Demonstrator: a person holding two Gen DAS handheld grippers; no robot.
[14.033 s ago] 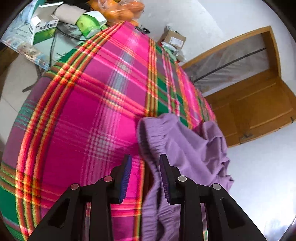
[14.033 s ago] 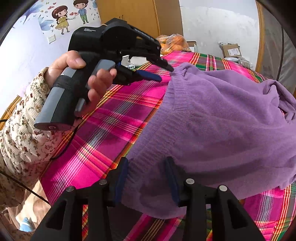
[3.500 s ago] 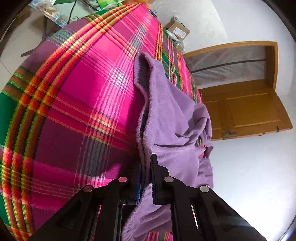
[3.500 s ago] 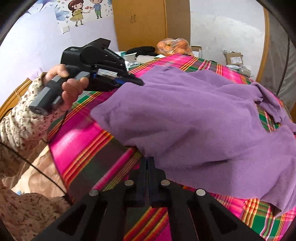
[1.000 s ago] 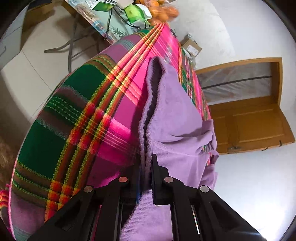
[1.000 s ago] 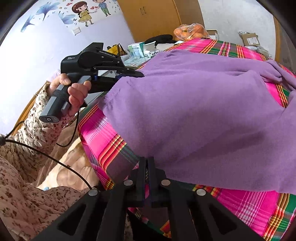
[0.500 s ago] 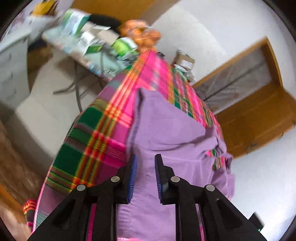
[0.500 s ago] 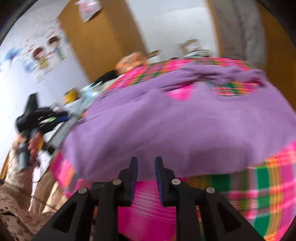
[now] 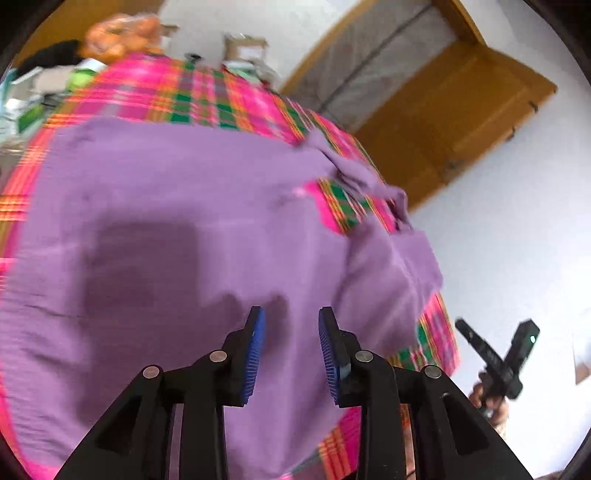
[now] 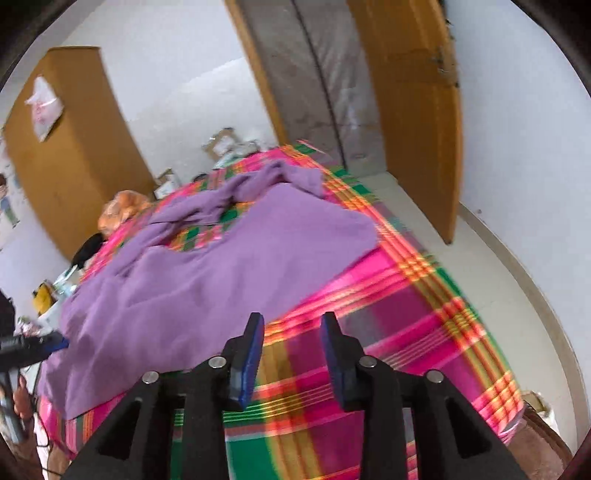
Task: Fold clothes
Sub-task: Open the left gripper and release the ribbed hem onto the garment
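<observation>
You have one purple garment (image 10: 229, 266) on one plaid cloth (image 10: 413, 314). Two grippers: left gripper (image 9: 290, 350) and right gripper (image 10: 291, 350), each with two fingers. One bag of oranges (image 9: 118, 31), one wooden door (image 10: 417, 103), one cupboard (image 10: 62, 147). Boxes by the wall are too blurred to count.

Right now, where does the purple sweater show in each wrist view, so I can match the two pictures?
Left wrist: the purple sweater fills the centre and left, spread flat beyond the opening, empty left gripper.
Right wrist: it lies centre-left, beyond and left of the opening, empty right gripper, which is over bare plaid cloth.
Shared landmark: the wooden door, upper right in both.
</observation>
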